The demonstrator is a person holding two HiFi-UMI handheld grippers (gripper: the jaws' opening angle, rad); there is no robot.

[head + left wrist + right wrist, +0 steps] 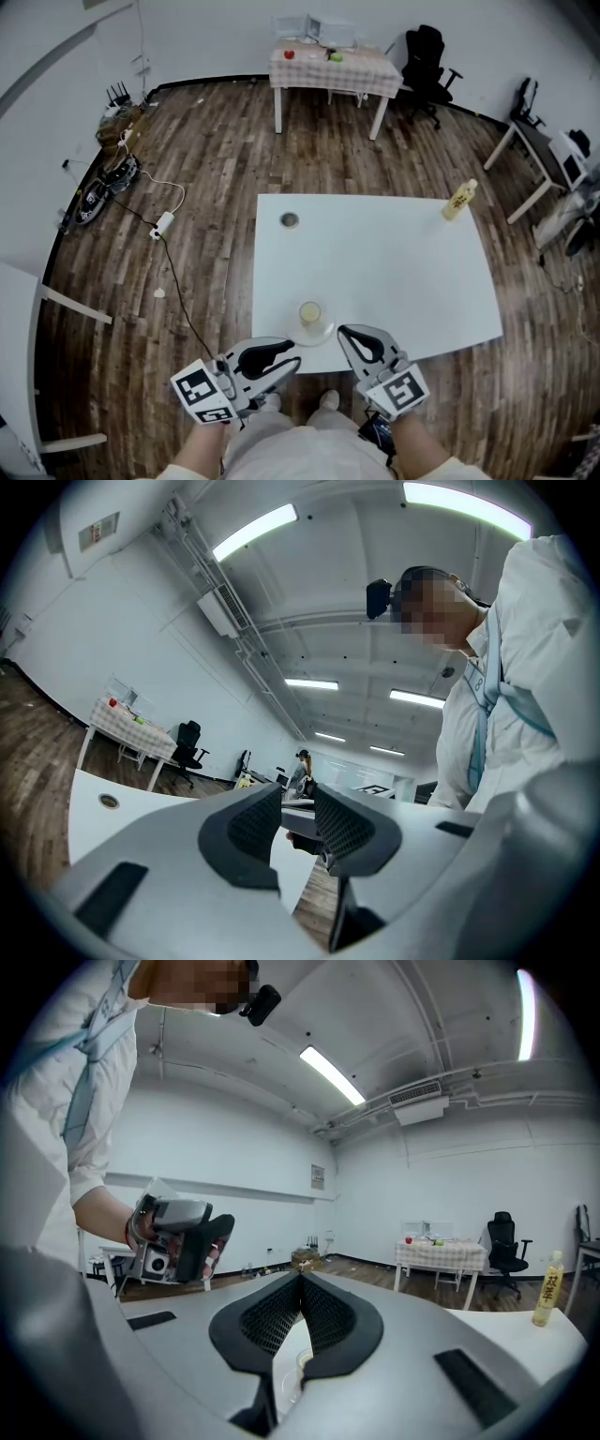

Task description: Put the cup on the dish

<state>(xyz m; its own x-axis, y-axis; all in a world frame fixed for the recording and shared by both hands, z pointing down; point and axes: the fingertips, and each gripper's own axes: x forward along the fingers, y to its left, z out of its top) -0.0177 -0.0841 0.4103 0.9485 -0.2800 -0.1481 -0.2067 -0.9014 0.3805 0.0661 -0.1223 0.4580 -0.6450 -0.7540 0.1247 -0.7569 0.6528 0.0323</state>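
A small yellowish cup stands on a clear glass dish near the front edge of the white table. Both grippers hover just in front of that edge, apart from the cup. My left gripper is at the dish's lower left; its pads stand a little apart with nothing between them. My right gripper is just right of the dish, shut and empty, its pads meeting at the tip. In the right gripper view the cup shows faintly below the jaws.
A yellow bottle stands at the table's far right corner and a small round object lies at its far left. Behind are a checked-cloth table, an office chair and cables on the wooden floor.
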